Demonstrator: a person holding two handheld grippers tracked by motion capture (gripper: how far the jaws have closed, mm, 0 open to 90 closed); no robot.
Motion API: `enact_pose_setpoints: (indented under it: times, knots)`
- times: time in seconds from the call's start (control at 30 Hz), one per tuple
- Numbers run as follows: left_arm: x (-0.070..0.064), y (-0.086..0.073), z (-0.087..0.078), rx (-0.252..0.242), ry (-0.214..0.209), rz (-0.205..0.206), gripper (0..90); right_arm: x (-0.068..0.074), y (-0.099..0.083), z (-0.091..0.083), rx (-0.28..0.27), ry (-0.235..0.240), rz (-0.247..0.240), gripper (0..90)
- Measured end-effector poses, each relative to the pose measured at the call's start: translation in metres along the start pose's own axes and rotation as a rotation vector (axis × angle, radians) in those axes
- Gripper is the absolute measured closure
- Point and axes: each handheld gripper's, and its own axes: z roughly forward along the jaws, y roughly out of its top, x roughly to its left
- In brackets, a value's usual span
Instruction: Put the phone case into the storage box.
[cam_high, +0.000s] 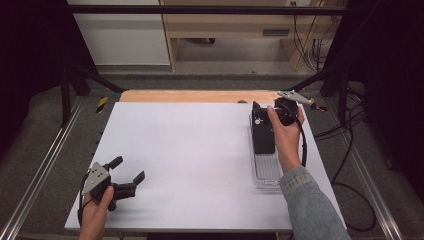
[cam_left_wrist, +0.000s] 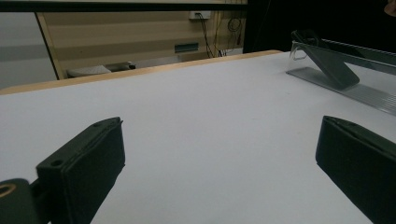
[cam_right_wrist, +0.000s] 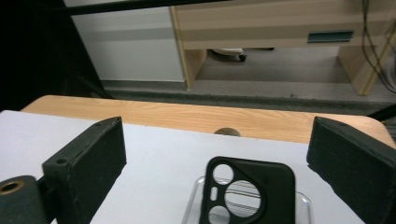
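Phone case (cam_right_wrist: 247, 191), black, one only, propped in one clear tray (cam_high: 266, 172) near the right edge of the table (cam_high: 190, 160). Leans tilted, not flat: camera cutouts at the raised far end, long axis running along the tray from near to far. Seen from the left gripper view as a dark slab (cam_left_wrist: 327, 65) sloping up out of the tray (cam_left_wrist: 355, 88). Three round cutouts and one small slot countable in the right gripper view.

Two grippers, one per hand. Right gripper (cam_high: 272, 112) held at the far end of the tray, right above the case's upper end; jaws spread wide, one on each side of the case in its own view, touching nothing there. Left gripper (cam_high: 129, 170) well apart from the tray, low over the near left corner of the table, pointed toward the tray; jaws likewise spread wide, nothing between them but bare white tabletop (cam_left_wrist: 210, 121).
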Motion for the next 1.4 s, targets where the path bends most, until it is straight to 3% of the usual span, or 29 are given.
enact_pose_setpoints:
  times: [0.47,0.87,1.4]
  knots:
    - [0.0,0.0,0.0,0.001,0.0,-0.001,1.5,0.006,0.004,-0.02,-0.054,0.037,-0.042,5.0]
    - [0.001,-0.002,-0.002,0.006,0.008,0.0,1.4,0.001,0.008,-0.037,-0.1,0.058,-0.057,5.0]
    - [0.0,-0.002,-0.002,0.007,0.018,0.002,1.5,-0.004,0.0,-0.053,-0.11,0.077,-0.069,4.7]
